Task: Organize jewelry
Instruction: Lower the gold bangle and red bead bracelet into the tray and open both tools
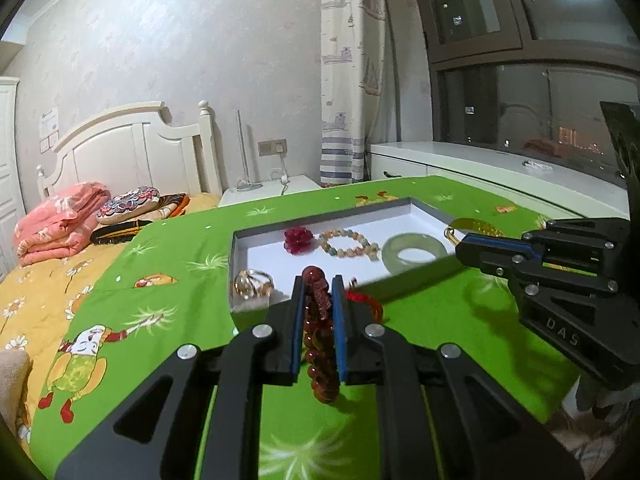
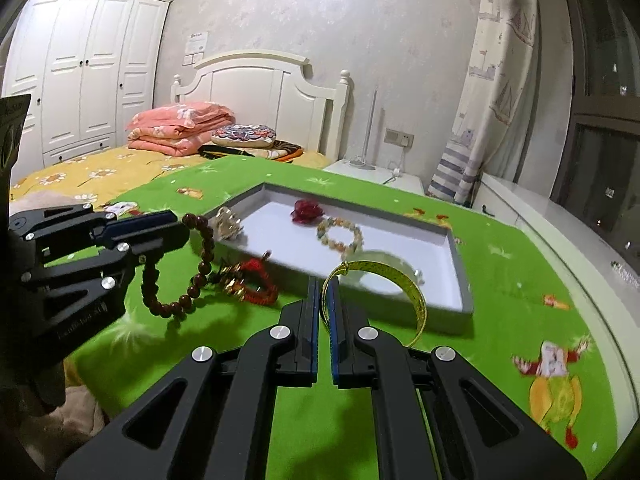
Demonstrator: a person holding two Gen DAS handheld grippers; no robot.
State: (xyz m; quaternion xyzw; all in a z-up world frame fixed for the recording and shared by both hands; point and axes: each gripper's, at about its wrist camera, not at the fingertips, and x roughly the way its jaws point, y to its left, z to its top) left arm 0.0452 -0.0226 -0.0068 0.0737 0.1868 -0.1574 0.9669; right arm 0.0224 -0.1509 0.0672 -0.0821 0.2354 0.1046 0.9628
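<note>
While left gripper (image 1: 317, 280) jaws clamp bead bracelet (image 2: 188, 264), right gripper (image 2: 325, 280) jaws clamp gold bangle (image 2: 400, 280), hiding jade bangle (image 1: 414, 249).

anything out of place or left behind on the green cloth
Yes: a red cord bracelet with gold charms lies on the green cloth just outside the gray tray, while the other loose pieces sit inside it. The left gripper holds a dark red bead bracelet, the right gripper a gold bangle.
</note>
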